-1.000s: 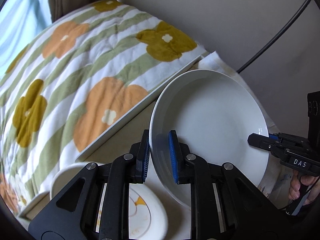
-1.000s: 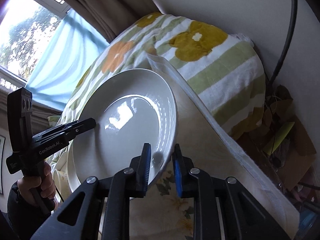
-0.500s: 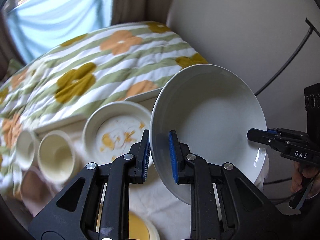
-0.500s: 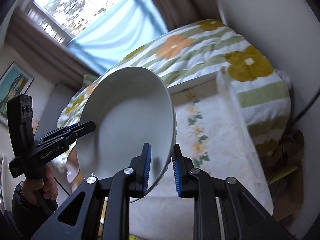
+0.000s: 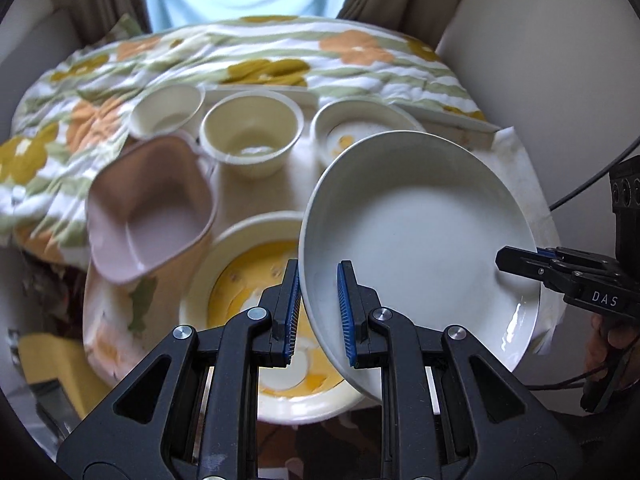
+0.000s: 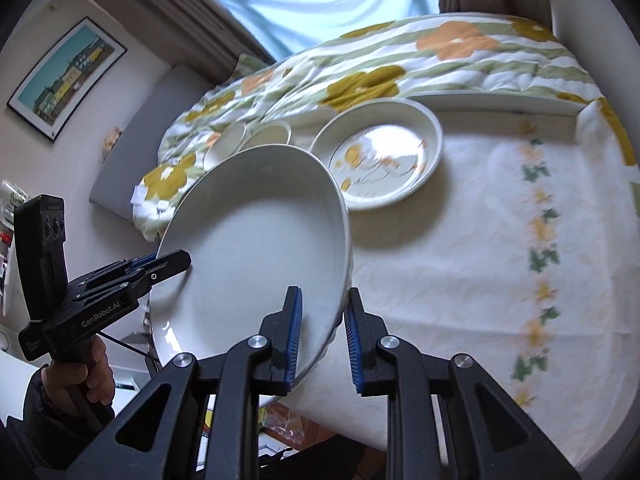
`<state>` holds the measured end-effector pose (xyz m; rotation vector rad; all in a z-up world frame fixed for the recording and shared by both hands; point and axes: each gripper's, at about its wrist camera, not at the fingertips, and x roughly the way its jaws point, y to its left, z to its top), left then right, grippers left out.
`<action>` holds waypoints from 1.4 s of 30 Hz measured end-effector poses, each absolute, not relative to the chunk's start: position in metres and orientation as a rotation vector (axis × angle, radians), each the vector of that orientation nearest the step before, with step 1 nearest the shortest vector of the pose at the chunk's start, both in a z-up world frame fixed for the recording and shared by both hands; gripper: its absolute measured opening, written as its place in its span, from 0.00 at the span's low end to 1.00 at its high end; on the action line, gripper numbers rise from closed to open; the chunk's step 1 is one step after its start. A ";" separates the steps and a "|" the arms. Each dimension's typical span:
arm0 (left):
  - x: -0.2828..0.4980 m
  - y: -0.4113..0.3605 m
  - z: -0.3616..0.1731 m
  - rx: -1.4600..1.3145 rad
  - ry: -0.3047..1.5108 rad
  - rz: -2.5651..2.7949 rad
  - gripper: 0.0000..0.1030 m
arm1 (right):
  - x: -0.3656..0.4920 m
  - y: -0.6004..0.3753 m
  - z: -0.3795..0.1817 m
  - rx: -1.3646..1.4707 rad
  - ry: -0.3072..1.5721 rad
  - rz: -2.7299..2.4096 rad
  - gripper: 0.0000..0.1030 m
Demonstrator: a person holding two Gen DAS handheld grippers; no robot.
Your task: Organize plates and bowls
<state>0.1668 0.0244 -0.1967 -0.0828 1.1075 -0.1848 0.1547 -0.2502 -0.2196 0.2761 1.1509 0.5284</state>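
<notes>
Two cups [image 6: 248, 140] half hidden behind white plate [image 6: 256, 256]

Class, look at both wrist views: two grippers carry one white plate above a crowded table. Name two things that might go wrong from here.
1. The white plate is tilted and pinched only at opposite rim edges by the left gripper and right gripper; it may slip.
2. The yellow-patterned plate and pink container sit close below; lowering carelessly might knock them.
</notes>
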 end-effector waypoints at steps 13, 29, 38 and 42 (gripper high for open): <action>0.155 0.078 -0.282 -0.153 1.227 -0.203 0.15 | 0.148 -0.195 -0.266 0.193 1.237 0.445 0.19; 0.163 0.078 -0.294 -0.055 1.232 -0.195 0.15 | 0.150 -0.173 -0.265 0.107 1.212 0.378 0.19; 0.158 0.060 -0.291 0.105 1.191 -0.147 0.15 | 0.148 -0.159 -0.265 -0.022 1.192 0.353 0.19; 0.155 0.053 -0.290 0.168 1.170 -0.122 0.15 | 0.147 -0.148 -0.266 -0.119 1.177 0.340 0.19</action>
